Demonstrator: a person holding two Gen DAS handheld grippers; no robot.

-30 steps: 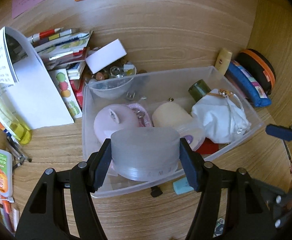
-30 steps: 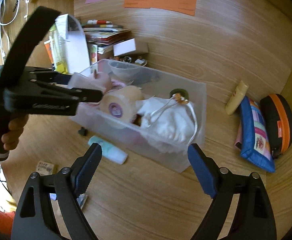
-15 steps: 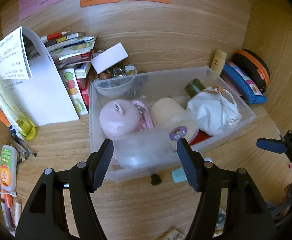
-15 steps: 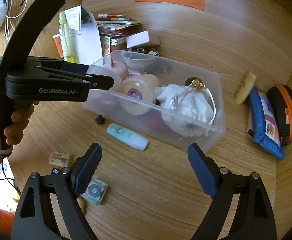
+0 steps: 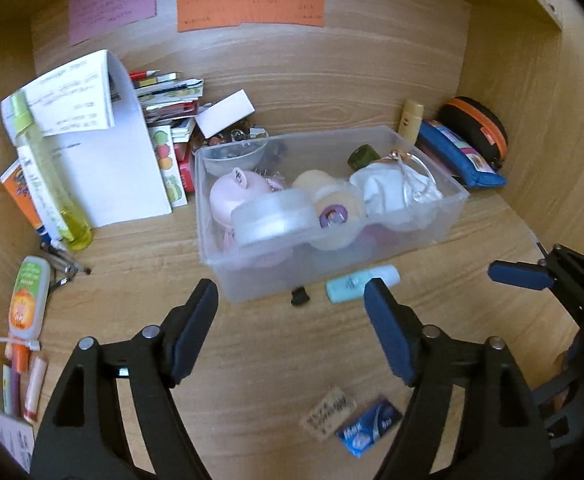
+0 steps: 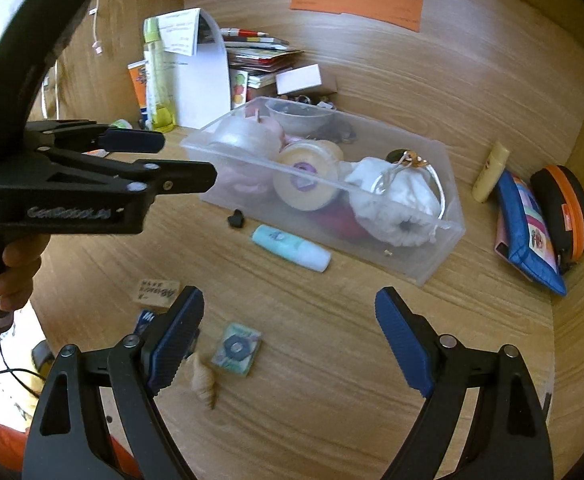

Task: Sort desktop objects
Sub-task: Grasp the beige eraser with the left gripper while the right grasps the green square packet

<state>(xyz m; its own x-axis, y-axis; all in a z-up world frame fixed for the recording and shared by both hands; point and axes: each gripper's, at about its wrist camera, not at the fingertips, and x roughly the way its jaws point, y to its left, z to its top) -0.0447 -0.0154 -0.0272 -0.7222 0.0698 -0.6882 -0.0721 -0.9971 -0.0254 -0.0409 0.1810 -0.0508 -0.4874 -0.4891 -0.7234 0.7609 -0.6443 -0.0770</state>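
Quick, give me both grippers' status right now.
Left gripper: jaws opening, nothing between them; the frosted jar lies in the clear bin.
Right gripper: open, empty, over the desk.

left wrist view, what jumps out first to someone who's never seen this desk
The clear plastic bin at the middle of the wooden desk, crammed with a frosted round jar, a pink pot and a white pouch. Next, the orange note on the back wall. In front of the bin lies a mint tube, between the empty left gripper's opening jaws.
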